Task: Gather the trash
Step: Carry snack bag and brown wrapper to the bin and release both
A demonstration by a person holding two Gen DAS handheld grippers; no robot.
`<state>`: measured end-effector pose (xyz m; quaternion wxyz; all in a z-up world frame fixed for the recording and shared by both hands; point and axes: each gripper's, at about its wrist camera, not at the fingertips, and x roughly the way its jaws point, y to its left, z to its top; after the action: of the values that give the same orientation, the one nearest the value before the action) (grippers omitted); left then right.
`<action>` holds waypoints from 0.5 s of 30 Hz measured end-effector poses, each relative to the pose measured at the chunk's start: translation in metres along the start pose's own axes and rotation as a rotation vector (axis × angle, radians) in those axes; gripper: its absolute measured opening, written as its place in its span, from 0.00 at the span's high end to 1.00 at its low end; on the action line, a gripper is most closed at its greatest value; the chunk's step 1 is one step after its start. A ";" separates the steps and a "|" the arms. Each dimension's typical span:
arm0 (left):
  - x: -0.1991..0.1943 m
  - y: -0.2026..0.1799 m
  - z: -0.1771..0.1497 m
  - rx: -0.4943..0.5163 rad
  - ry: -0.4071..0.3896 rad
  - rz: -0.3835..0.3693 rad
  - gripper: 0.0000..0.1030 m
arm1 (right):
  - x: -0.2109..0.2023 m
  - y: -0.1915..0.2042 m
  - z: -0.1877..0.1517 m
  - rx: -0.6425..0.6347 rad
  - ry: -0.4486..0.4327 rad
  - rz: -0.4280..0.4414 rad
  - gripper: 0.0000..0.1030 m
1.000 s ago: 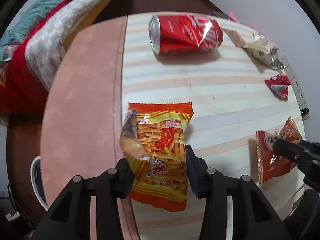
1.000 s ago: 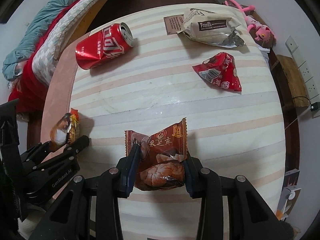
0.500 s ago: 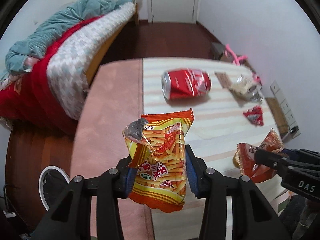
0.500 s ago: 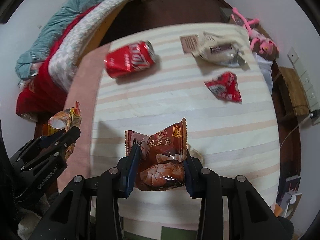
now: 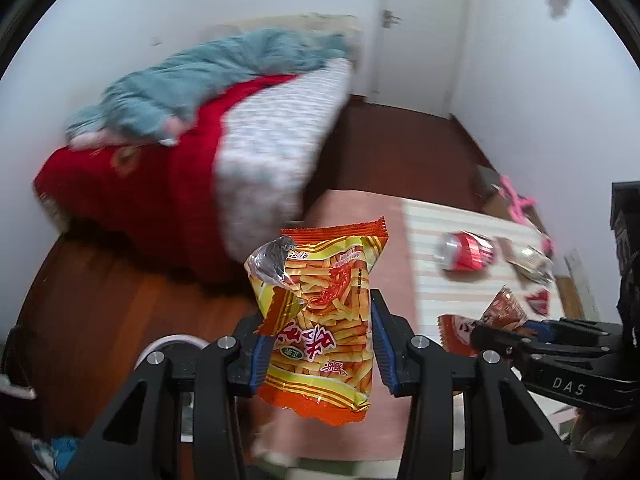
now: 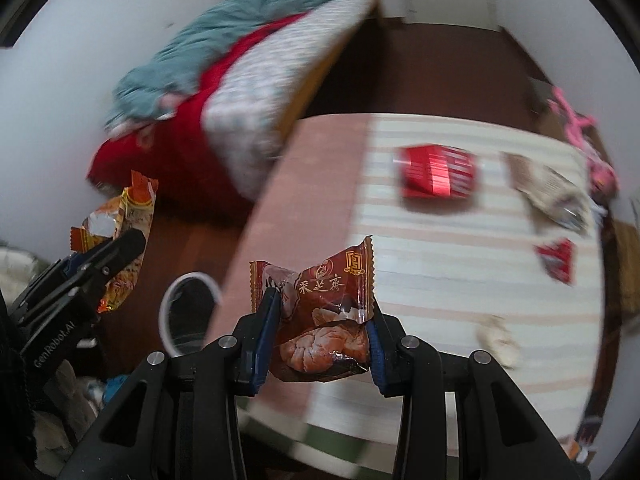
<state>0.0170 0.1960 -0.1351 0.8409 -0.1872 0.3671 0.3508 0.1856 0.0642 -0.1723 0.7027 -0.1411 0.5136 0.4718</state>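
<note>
My left gripper (image 5: 318, 336) is shut on an orange-and-yellow snack bag (image 5: 324, 312), held in the air off the table's left edge. The bag also shows in the right wrist view (image 6: 120, 240). My right gripper (image 6: 320, 332) is shut on a dark red pastry wrapper (image 6: 324, 316), which also shows in the left wrist view (image 5: 496, 316). On the striped table (image 6: 460, 280) lie a red soda can (image 6: 438, 178), a beige wrapper (image 6: 556, 192) and a small red wrapper (image 6: 556, 260). A white-rimmed bin (image 6: 188, 312) stands on the floor below the table's left edge.
A bed (image 5: 240, 140) with red and teal covers stands to the left, across a strip of dark wooden floor (image 5: 100, 312). A pink plush toy (image 6: 580, 128) lies at the table's far right. A white crumb-like scrap (image 6: 496, 340) lies near the table's front.
Both grippers have lifted and swung left with their wrappers, away from the table top toward the floor side. The bin has come into the right wrist view.
</note>
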 end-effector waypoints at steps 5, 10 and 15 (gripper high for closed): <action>-0.004 0.101 -0.015 -0.115 0.039 0.085 0.61 | 0.054 0.098 0.006 -0.111 0.073 0.093 0.60; 0.034 0.203 -0.052 -0.294 0.166 0.127 0.61 | 0.142 0.178 -0.001 -0.190 0.193 0.120 0.60; 0.096 0.283 -0.111 -0.488 0.341 0.085 0.63 | 0.248 0.234 -0.014 -0.242 0.344 0.099 0.60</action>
<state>-0.1958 0.3695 -0.2962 0.6819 -0.4245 0.4155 0.4268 -0.0045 0.3039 -0.3233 0.5586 -0.2771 0.5720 0.5330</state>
